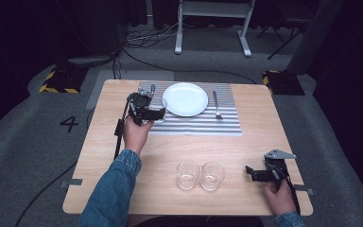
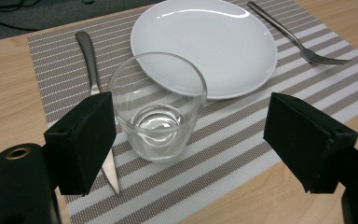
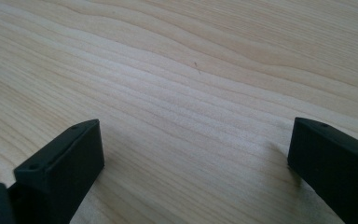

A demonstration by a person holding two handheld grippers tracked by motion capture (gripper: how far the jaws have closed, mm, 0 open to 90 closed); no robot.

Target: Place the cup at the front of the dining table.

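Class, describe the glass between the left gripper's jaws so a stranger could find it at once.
Start at the striped placemat on the wooden table. The glass stands there between white plate and knife. Unlike the two glasses on bare wood, it sits on the mat.

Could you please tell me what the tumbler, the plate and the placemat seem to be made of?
Tumbler: clear glass, see-through with a thick base and bright glints. Plate: probably glazed white ceramic, glossy with reflected streaks; melamine is possible. Placemat: woven, likely vinyl or plastic fibre, matte, with a visible mesh in grey and white stripes.
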